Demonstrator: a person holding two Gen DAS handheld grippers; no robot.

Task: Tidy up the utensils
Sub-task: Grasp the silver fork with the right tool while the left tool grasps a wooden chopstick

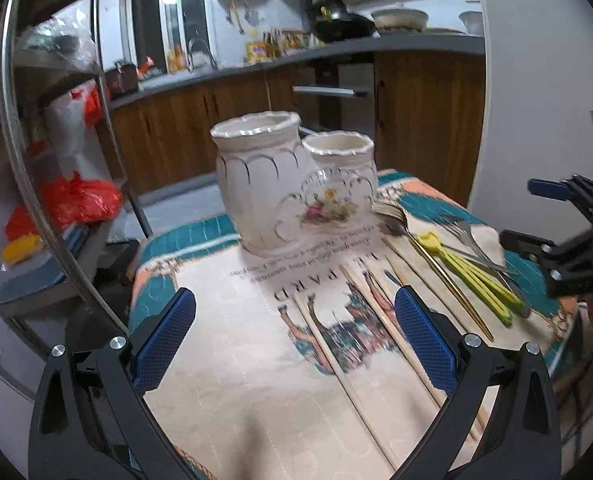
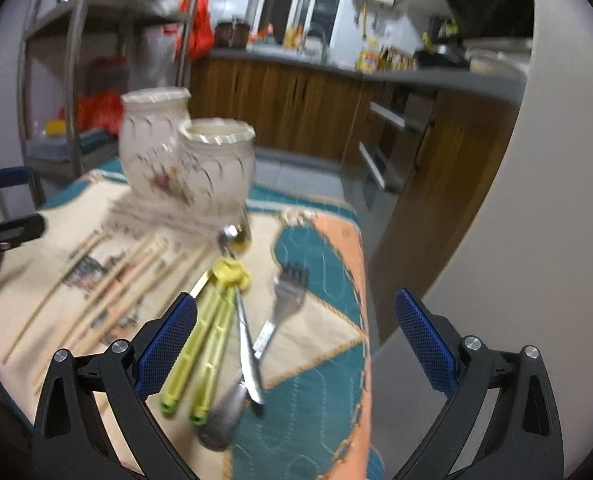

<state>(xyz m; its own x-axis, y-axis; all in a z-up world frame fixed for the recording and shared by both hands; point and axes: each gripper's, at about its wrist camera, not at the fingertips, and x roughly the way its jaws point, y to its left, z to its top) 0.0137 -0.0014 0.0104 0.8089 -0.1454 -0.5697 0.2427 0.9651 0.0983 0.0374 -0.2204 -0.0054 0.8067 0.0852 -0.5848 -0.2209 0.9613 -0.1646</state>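
Observation:
A white double ceramic utensil holder [image 1: 288,180] stands at the far side of a small cloth-covered table [image 1: 224,360]; it also shows in the right wrist view [image 2: 188,156]. Several wooden chopsticks [image 1: 336,364] lie in front of it. To their right lie yellow-green training chopsticks [image 1: 472,272], a gold-handled utensil [image 1: 452,292], forks and spoons [image 1: 480,248]. In the right wrist view the yellow-green chopsticks [image 2: 204,344], a fork [image 2: 284,300] and a spoon [image 2: 240,312] lie ahead. My left gripper [image 1: 294,340] is open above the cloth. My right gripper [image 2: 296,344] is open above the cutlery.
A metal shelf rack [image 1: 56,152] with red and yellow bags stands left of the table. A wooden kitchen counter [image 1: 256,120] with cabinets runs behind. A white wall [image 1: 536,100] is on the right. The table's right edge [image 2: 360,320] drops to the floor.

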